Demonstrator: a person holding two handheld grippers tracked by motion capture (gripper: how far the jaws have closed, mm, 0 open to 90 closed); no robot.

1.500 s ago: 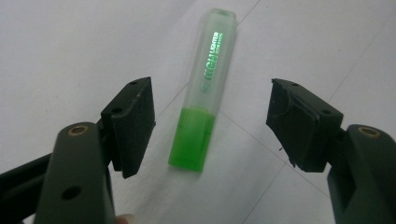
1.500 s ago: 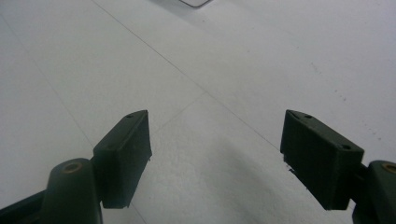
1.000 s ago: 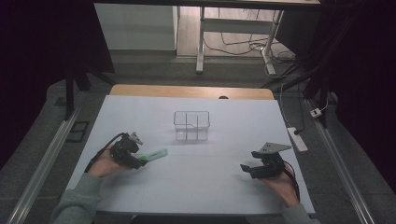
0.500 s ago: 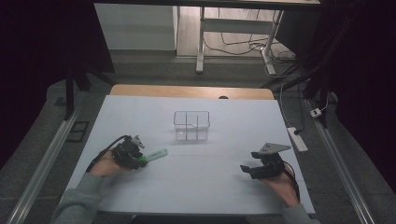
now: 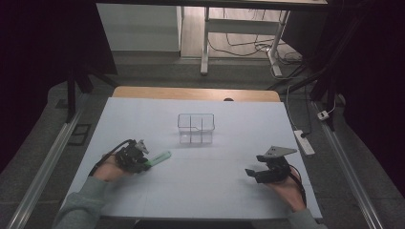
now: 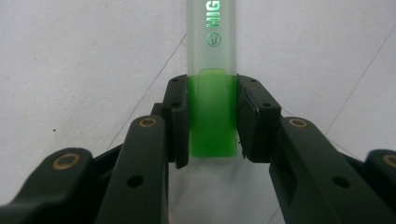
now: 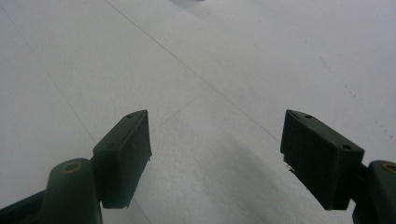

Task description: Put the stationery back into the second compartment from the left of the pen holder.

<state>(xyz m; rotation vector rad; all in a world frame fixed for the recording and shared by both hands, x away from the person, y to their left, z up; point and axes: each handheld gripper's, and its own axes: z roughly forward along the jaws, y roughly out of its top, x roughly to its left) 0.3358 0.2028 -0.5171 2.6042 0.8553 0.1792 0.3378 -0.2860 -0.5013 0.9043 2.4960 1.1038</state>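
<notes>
A green highlighter [image 5: 160,157] lies on the white table sheet [image 5: 215,195] at the left, its tip pointing toward the middle. My left gripper [image 5: 142,164] has just been closing its jaws on the highlighter's near end. In the left gripper view both pads [image 6: 180,121] press on the green end of the highlighter [image 6: 212,56], whose pale barrel runs on ahead. My right gripper [image 5: 250,172] rests low over the sheet at the right, apart from everything. Seen from its own camera, the right gripper [image 7: 217,154] stands open with bare sheet between its jaws.
A clear plastic box [image 5: 196,128] with compartments stands in the middle of the sheet, beyond both grippers. A white power strip [image 5: 305,142] lies off the sheet's right edge. The wooden table edge [image 5: 196,93] runs along the back.
The left gripper's jaws have narrowed around the highlighter's end. Both hands and the highlighter have stayed where they were.
</notes>
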